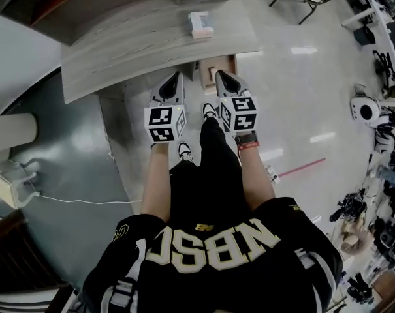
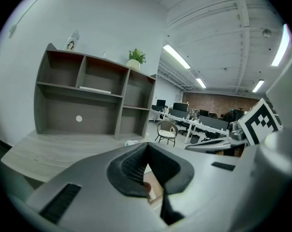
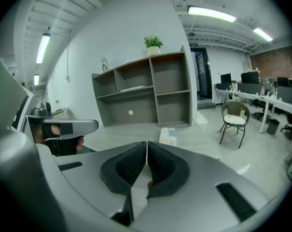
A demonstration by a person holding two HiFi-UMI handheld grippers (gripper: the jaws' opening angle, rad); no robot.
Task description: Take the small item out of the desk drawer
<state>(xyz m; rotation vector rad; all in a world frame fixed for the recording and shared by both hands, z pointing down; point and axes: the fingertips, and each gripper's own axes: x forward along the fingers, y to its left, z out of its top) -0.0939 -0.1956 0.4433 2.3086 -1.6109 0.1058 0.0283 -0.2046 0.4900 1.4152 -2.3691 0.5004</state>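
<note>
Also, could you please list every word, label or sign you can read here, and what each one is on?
"NBSC": on the shirt, upside down in the head view.
Small logo above it: too small to read.
Box: print too blurred to read.
Green sign by the ceiling: too small to read.
</note>
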